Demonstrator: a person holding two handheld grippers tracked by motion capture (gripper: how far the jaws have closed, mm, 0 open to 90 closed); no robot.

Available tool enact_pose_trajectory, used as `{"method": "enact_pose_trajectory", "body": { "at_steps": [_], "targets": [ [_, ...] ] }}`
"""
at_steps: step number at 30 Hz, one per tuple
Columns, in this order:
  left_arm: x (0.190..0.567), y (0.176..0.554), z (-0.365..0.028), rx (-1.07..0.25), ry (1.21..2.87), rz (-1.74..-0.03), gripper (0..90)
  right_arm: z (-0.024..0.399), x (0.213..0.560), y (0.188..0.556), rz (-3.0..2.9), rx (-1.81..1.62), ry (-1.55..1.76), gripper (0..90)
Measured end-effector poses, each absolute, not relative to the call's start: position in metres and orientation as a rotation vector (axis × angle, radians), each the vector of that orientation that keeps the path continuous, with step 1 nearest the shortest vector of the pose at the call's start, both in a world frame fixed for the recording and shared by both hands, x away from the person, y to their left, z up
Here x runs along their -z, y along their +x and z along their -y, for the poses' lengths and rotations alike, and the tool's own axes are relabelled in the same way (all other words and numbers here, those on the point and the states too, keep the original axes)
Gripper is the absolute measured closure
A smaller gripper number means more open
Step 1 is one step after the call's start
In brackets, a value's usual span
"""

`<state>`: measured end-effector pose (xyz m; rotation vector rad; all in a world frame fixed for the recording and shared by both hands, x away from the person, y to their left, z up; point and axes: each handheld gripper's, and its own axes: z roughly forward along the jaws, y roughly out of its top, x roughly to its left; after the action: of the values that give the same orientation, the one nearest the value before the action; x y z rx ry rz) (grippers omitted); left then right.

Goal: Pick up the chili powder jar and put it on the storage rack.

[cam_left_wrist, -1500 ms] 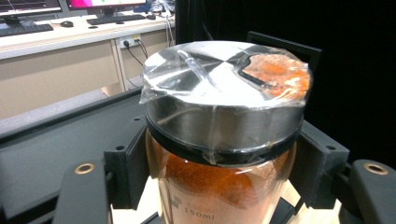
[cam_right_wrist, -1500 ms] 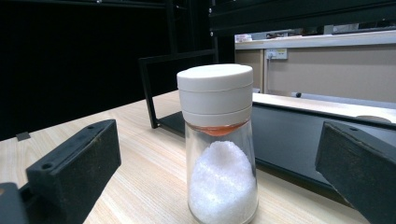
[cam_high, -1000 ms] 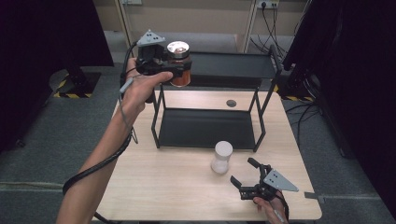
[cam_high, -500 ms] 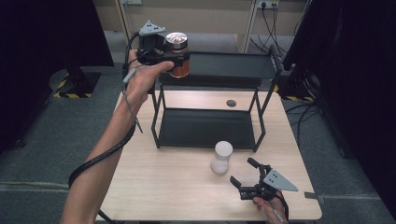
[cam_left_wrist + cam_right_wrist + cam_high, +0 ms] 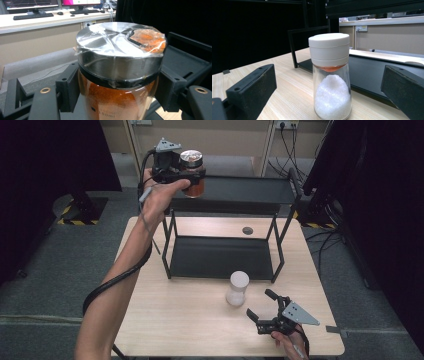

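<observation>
A glass jar of orange powder [image 5: 192, 174] with a silver lid wrapped in clear film hangs at the left end of the black rack's top shelf [image 5: 245, 195]. My left gripper [image 5: 188, 180] is shut on it, both pads [image 5: 67, 86] pressing the glass just under the lid [image 5: 117, 52]. A salt shaker [image 5: 236, 288] with a white cap stands upright on the wooden table [image 5: 190, 320] in front of the rack. My right gripper [image 5: 260, 304] rests low at the table's front right, open, its jaws wide apart and aimed at the shaker [image 5: 331, 77], a little short of it.
The rack's lower shelf [image 5: 220, 257] is bare. A small dark disc [image 5: 247, 230] lies on the table behind the rack. The left gripper's cable [image 5: 115, 280] trails along the forearm. Beyond the table are a grey floor and dark curtains on both sides.
My left gripper has carried the jar a little farther back and higher in the picture along the top shelf's left end. The right gripper and the shaker have stayed put.
</observation>
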<state>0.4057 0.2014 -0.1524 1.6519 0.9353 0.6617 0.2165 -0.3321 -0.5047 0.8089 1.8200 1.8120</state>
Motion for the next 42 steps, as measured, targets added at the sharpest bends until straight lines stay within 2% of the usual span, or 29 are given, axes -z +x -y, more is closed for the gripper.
{"method": "enact_pose_trajectory", "body": {
  "at_steps": [24,42],
  "targets": [
    [0.171,0.428,-0.19,-0.71,1.606,-0.986,30.5,0.331,0.505,0.217,-1.824,-1.819,0.801,0.3],
    [0.181,0.431,-0.186,-0.739,1.608,-0.967,30.5,0.331,0.505,0.217,-1.825,-1.819,0.799,0.3]
  ]
}}
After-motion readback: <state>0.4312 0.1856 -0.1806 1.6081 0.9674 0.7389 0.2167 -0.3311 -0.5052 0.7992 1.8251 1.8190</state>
